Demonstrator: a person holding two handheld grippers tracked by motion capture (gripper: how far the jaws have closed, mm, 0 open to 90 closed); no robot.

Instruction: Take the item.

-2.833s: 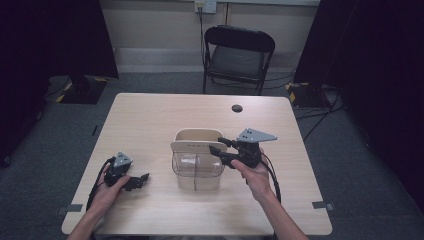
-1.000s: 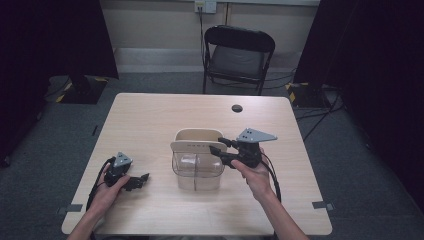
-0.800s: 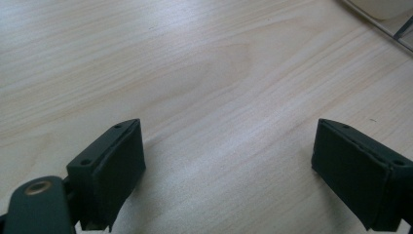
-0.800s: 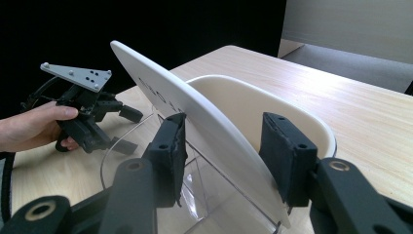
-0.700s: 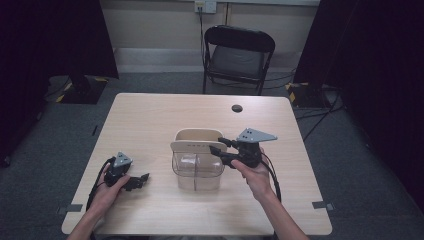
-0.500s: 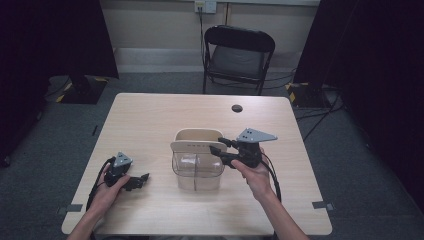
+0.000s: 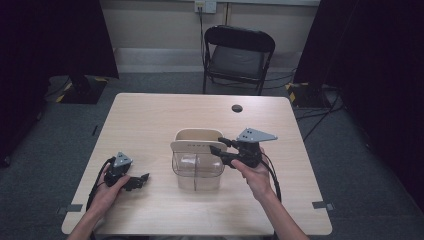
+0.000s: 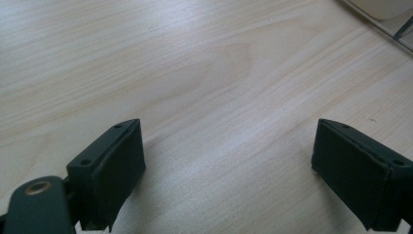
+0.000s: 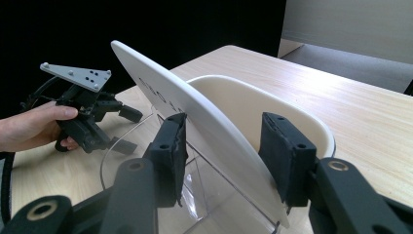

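A clear plastic container (image 7: 197, 176) stands at the table's middle, with a cream tub (image 7: 198, 132) right behind it. A white oval lid (image 7: 194, 146) leans tilted over the clear container's top. My right gripper (image 7: 218, 147) reaches in from the right and is shut on that lid's edge. In the right gripper view the lid (image 9: 160, 92) slants between the two pads of the right gripper (image 9: 224, 131), in front of the cream tub (image 9: 297, 119) and above the clear container (image 9: 124, 168). My left gripper (image 7: 134, 181) rests open on the table (image 7: 150, 120) at front left, also seen as the left gripper (image 9: 125, 129). Bare wood lies between the jaws of the left gripper (image 8: 229, 146).
A small black disc (image 7: 237, 108) lies near the table's far edge. A black folding chair (image 7: 239, 55) stands behind the table. Cables trail from both grippers toward the front edge. Dark curtains hang on both sides.
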